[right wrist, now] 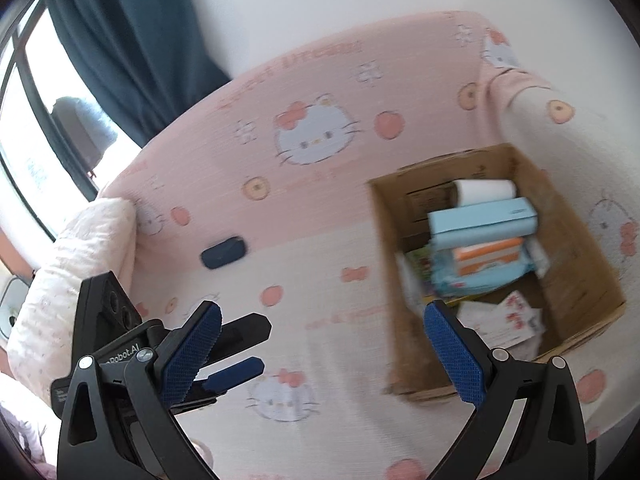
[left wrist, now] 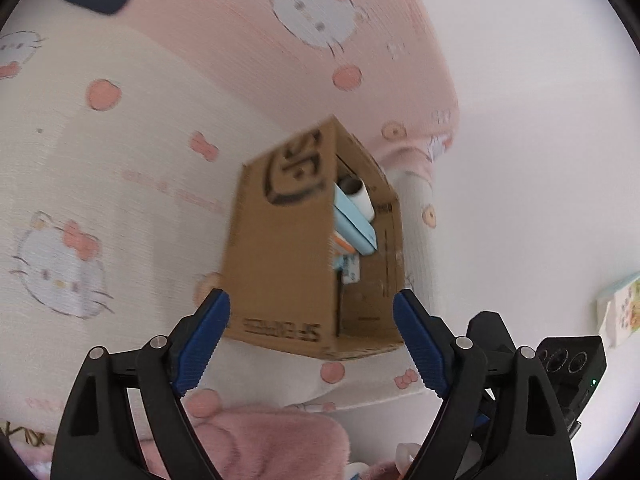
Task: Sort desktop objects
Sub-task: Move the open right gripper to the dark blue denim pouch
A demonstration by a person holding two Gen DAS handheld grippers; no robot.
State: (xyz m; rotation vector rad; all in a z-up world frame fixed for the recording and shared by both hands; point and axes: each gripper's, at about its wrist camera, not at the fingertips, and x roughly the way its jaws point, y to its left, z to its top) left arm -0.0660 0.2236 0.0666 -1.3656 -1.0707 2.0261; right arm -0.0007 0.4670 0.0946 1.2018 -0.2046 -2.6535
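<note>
Sitting beyond both empty, spread tongs (left wrist: 312, 312): the cardboard box (left wrist: 280, 248).

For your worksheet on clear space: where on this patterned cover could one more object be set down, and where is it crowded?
Free: the cover between the dark blue case and the cardboard box, and the stretch in front of the box. Crowded: inside the box, stacked with a light blue box, a white roll and papers.

Home bedroom, cartoon-cat bedsheet (right wrist: 320, 208), pillow (right wrist: 80, 248), dark curtain (right wrist: 132, 32), window (right wrist: 24, 128)
</note>
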